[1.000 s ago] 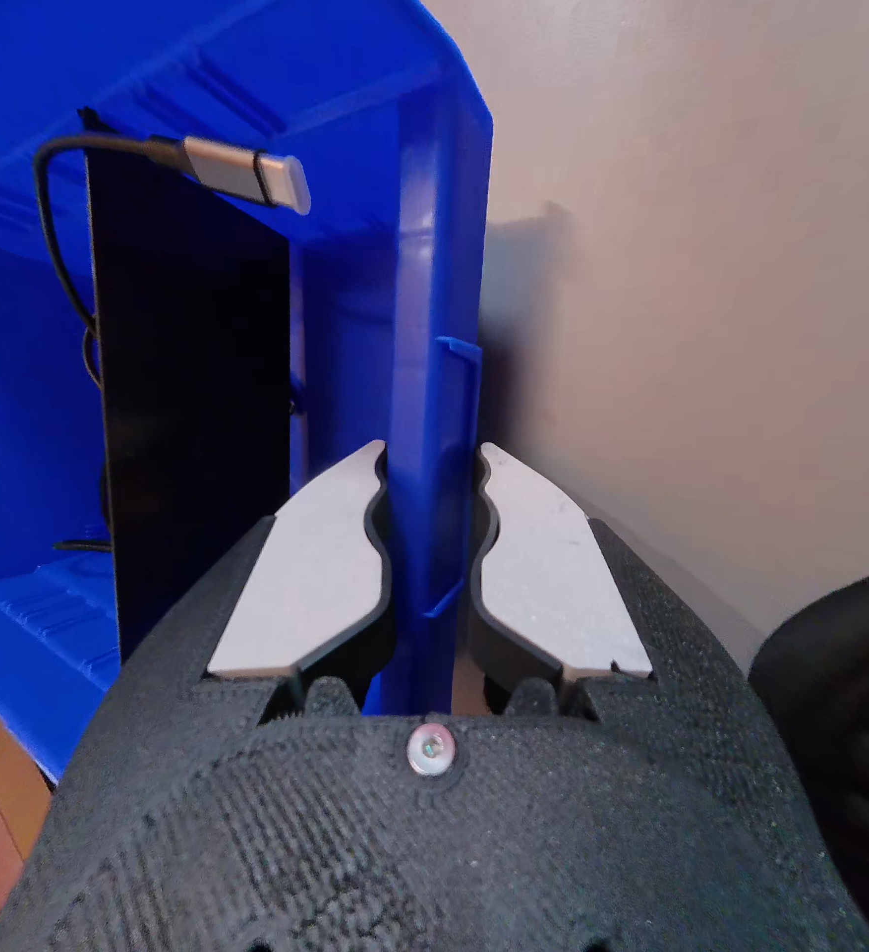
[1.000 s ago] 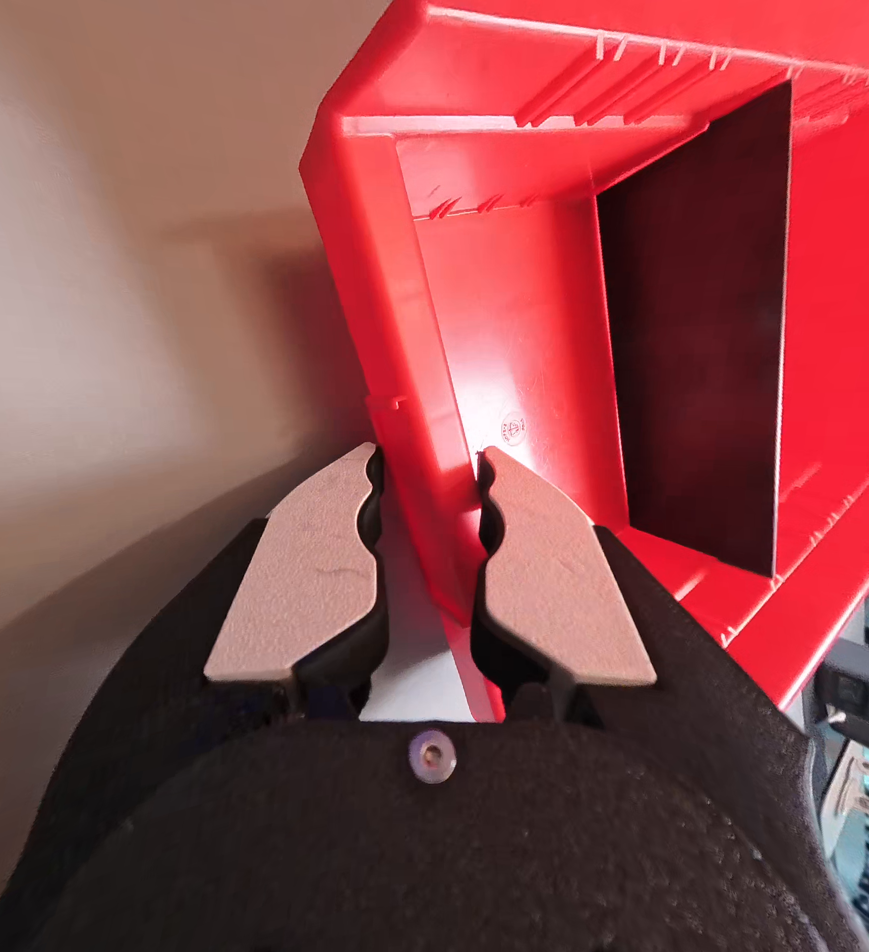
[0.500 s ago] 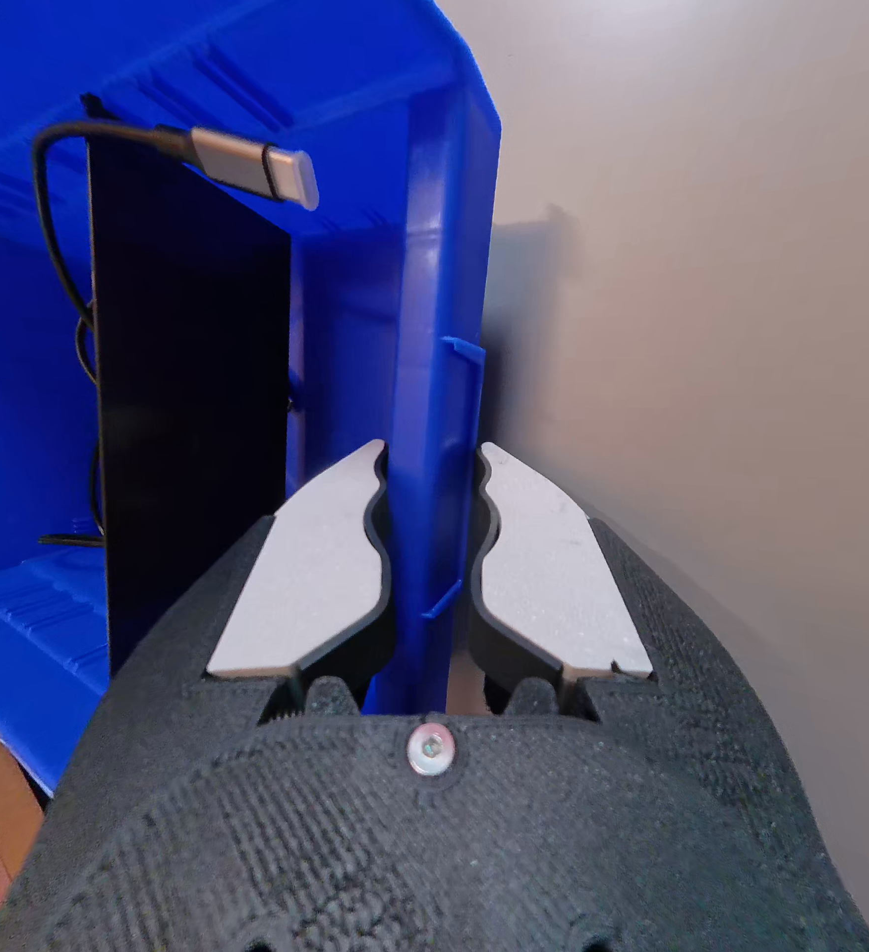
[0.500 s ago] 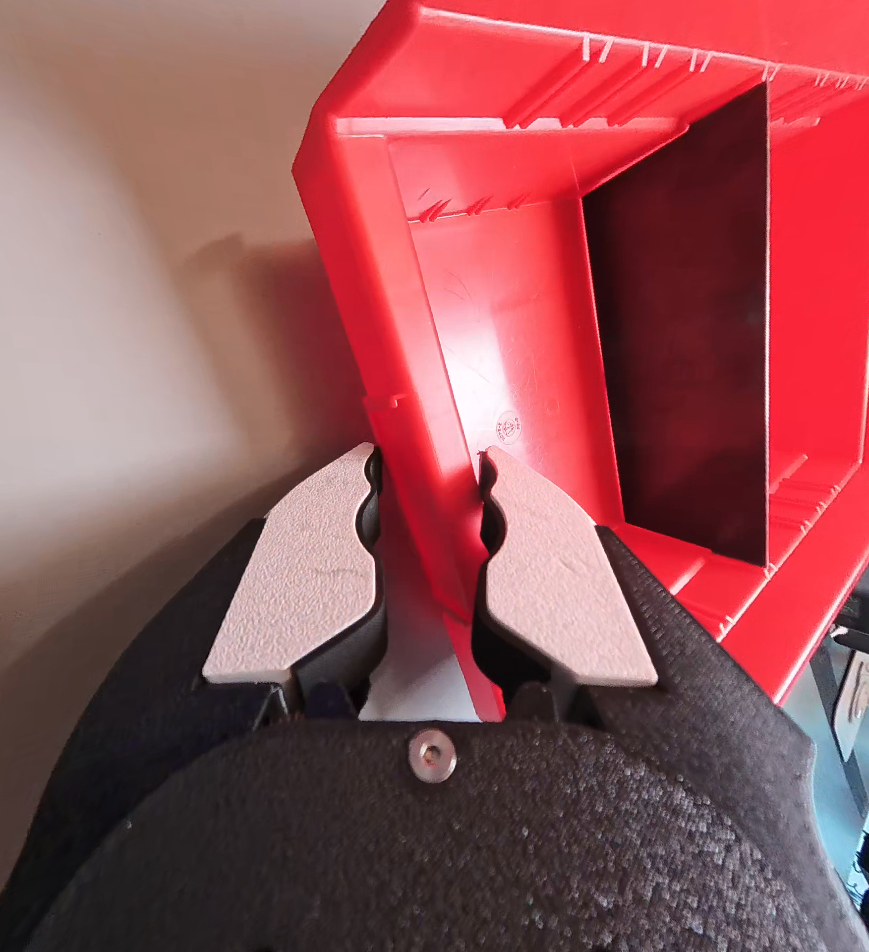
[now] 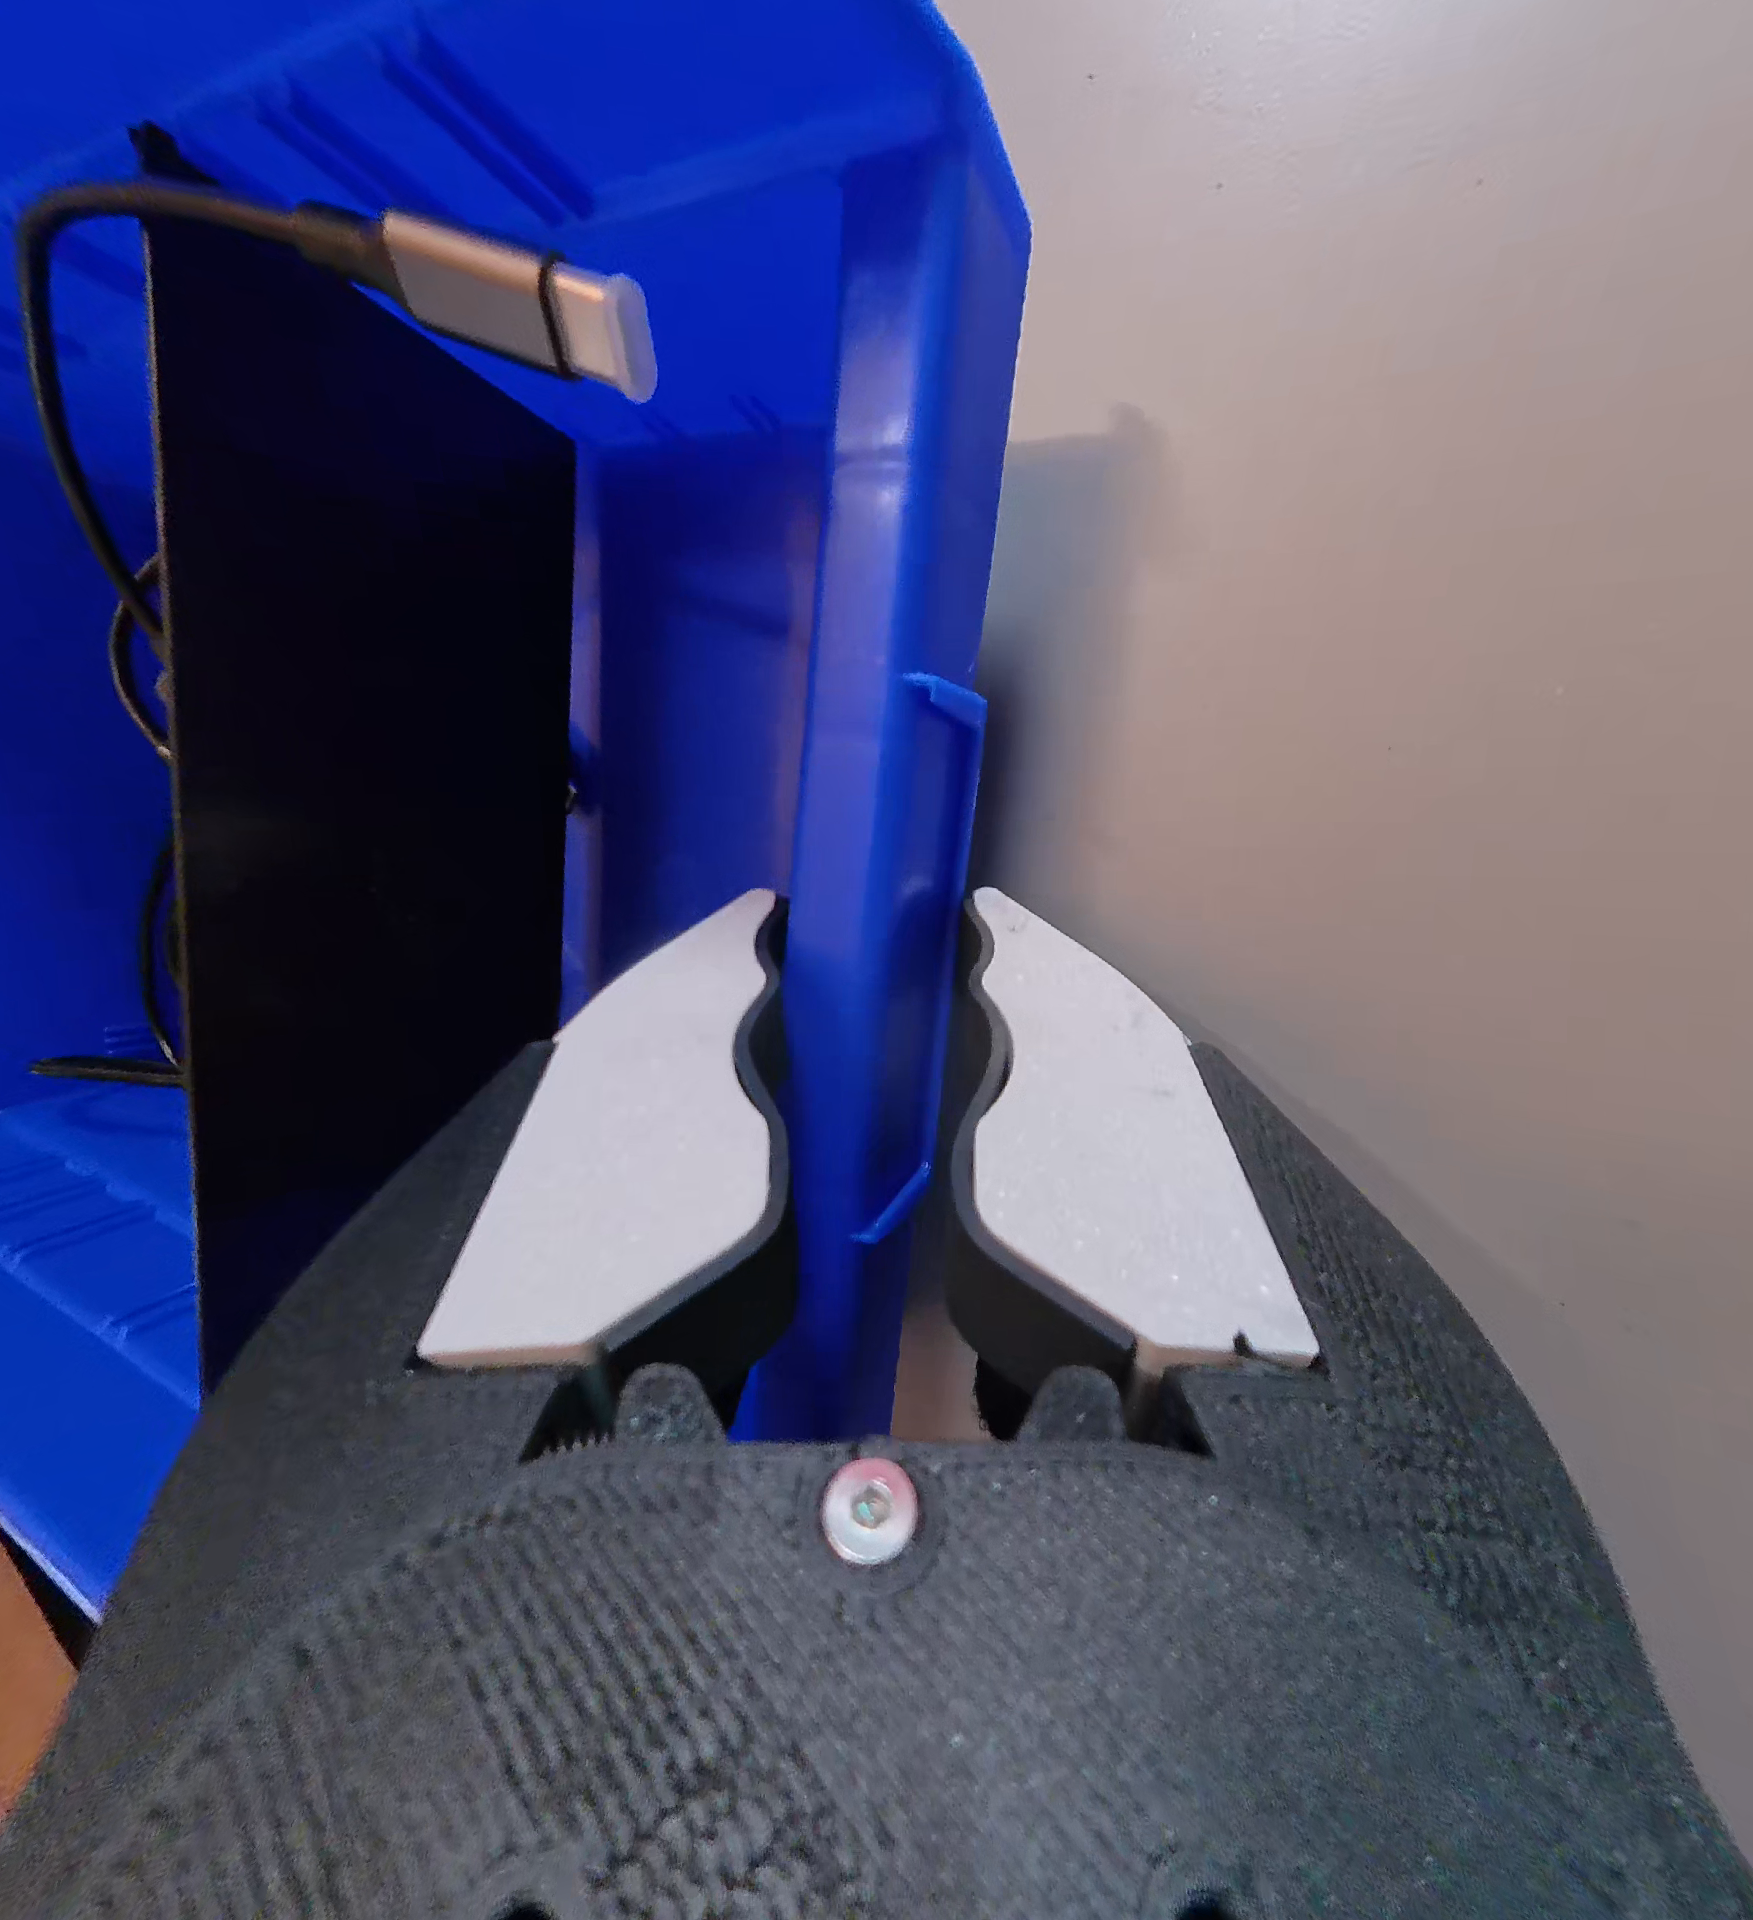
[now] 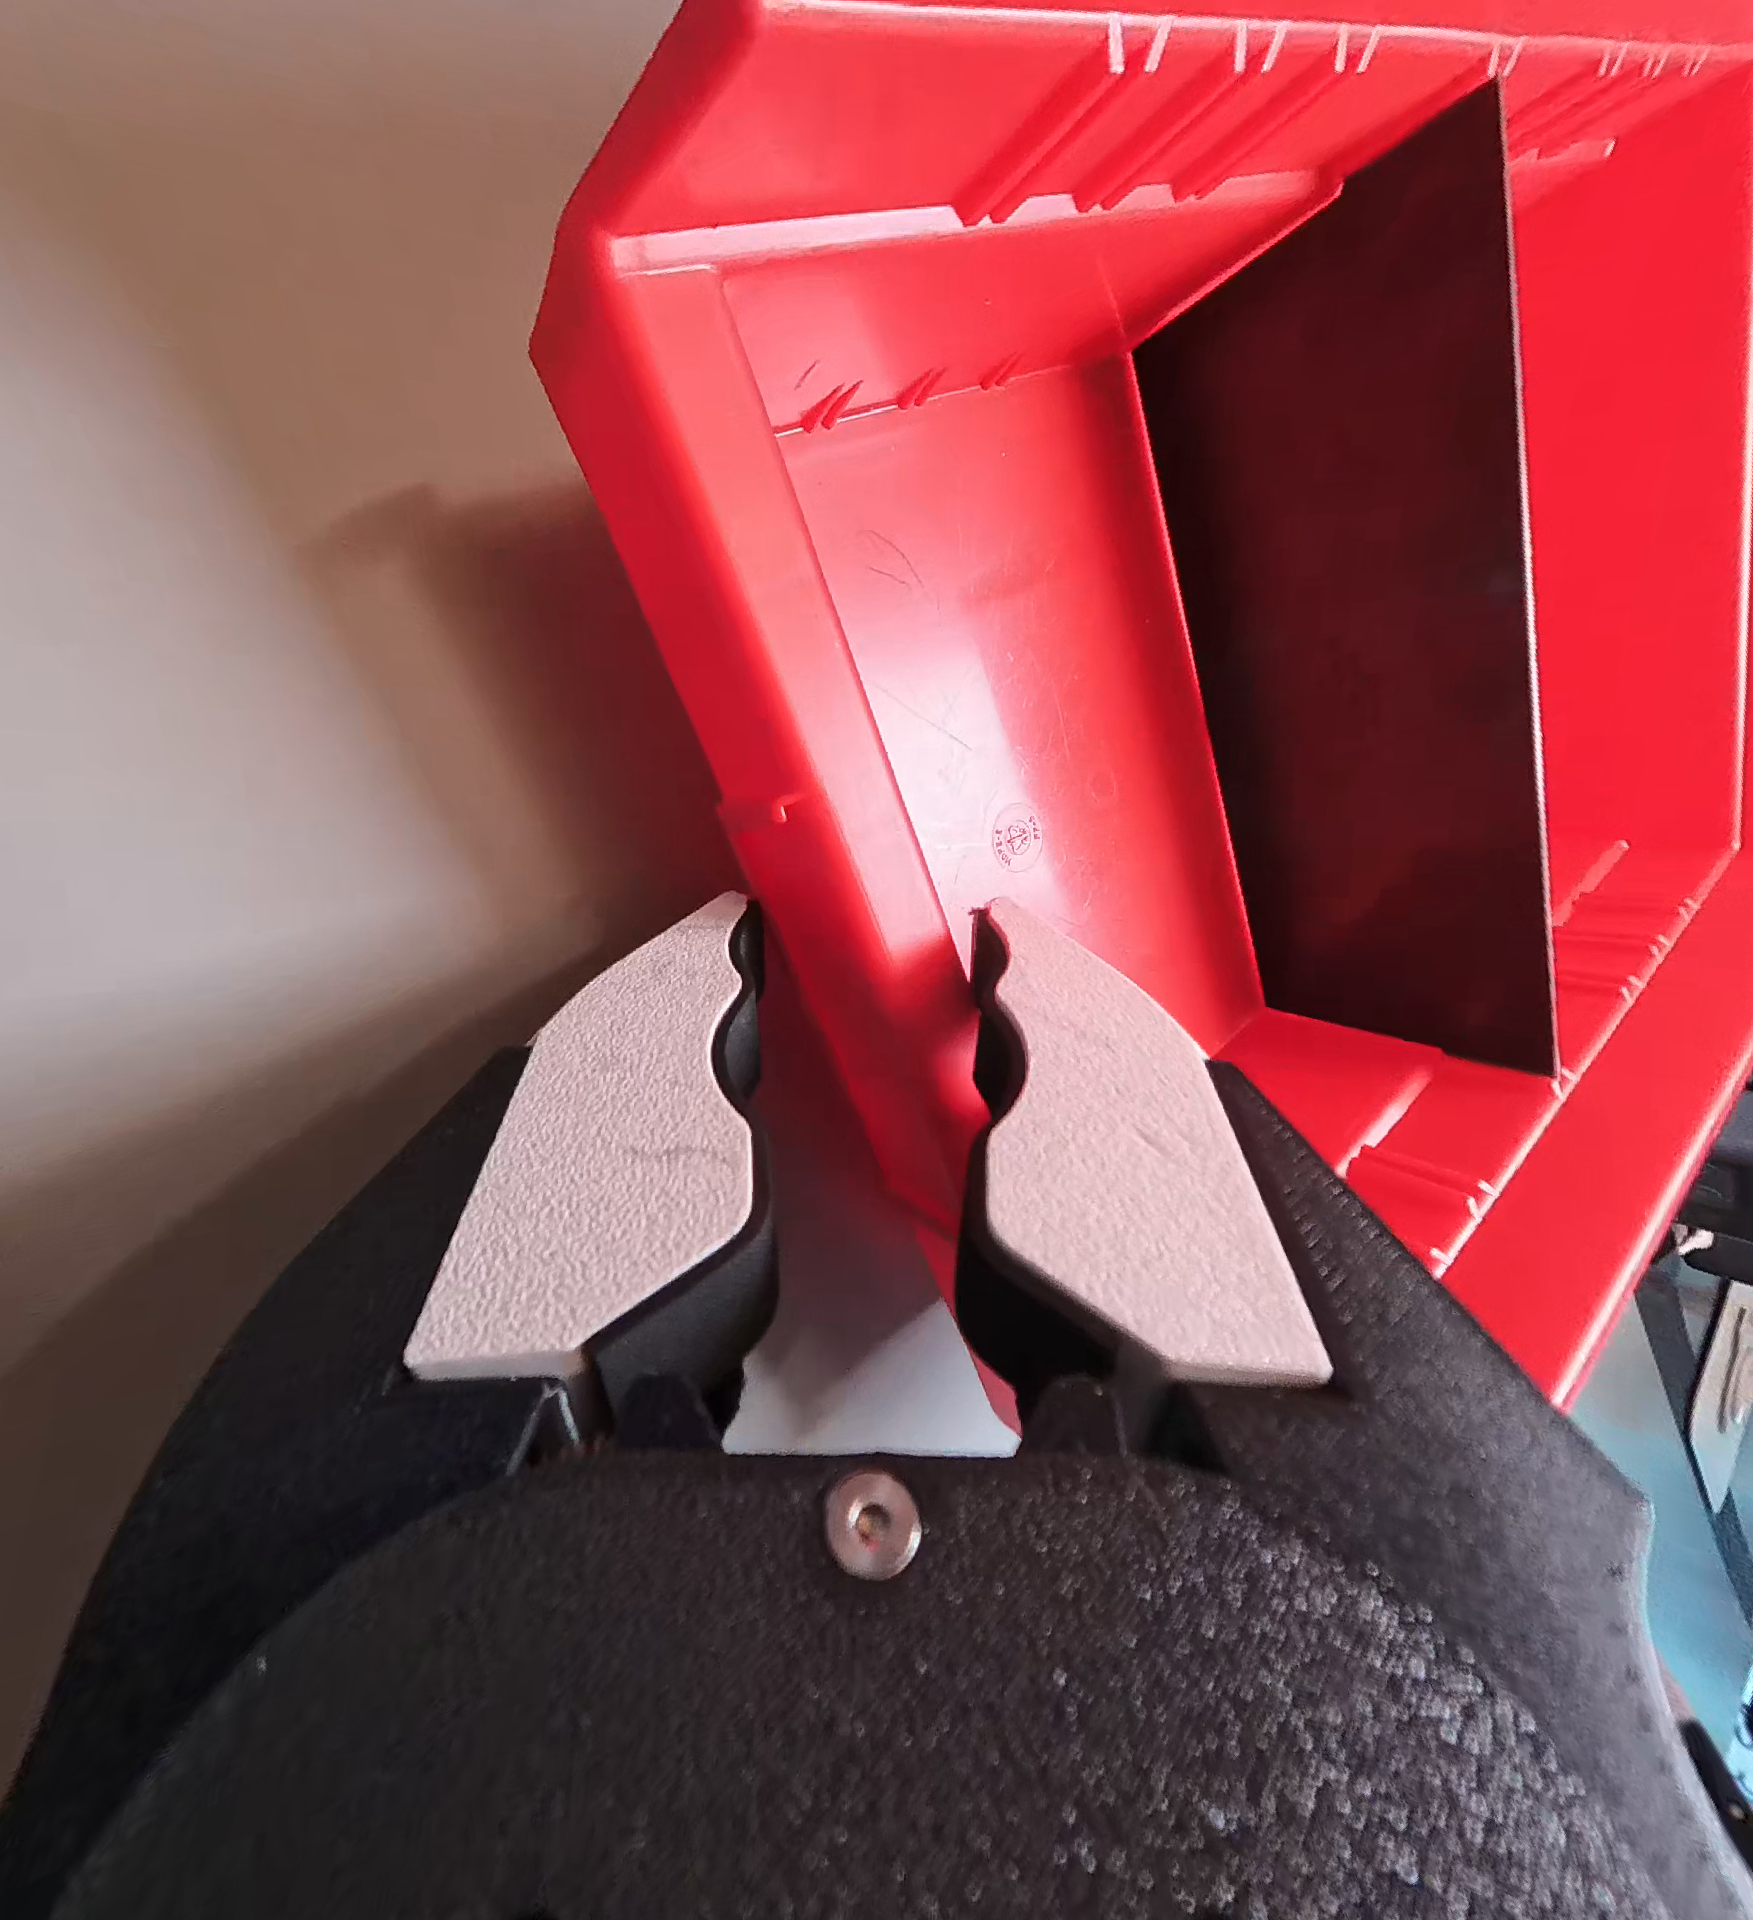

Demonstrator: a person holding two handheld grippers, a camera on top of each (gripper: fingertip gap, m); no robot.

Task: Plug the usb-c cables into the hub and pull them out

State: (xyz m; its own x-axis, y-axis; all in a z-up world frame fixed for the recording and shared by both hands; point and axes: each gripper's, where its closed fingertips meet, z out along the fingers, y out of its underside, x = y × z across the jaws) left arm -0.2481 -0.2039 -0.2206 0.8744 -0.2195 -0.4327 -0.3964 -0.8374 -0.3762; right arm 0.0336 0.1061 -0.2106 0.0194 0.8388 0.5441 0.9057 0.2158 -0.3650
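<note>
Grip comes first in the left wrist view: the left gripper (image 5: 872, 935) has its fingers clenched on the side wall of a blue bin (image 5: 882, 582), which looks lifted and tipped against a pale wall (image 5: 1423, 623). Inside that bin, left of the gripped wall, a USB-C cable (image 5: 61, 395) loops past a black divider (image 5: 363, 727), its grey plug (image 5: 519, 296) hanging free near the bin's upper edge. No hub shows.

Right wrist view: the right gripper (image 6: 867, 920) is clamped on the side wall of a red bin (image 6: 851, 665), also tilted; a dark divider (image 6: 1371, 623) stands right of that wall, and the bin looks empty.

Judged from this, the bins are being carried. Keep both pinches firm and the blue bin's tilt gentle, so the loose plug does not slide out.
</note>
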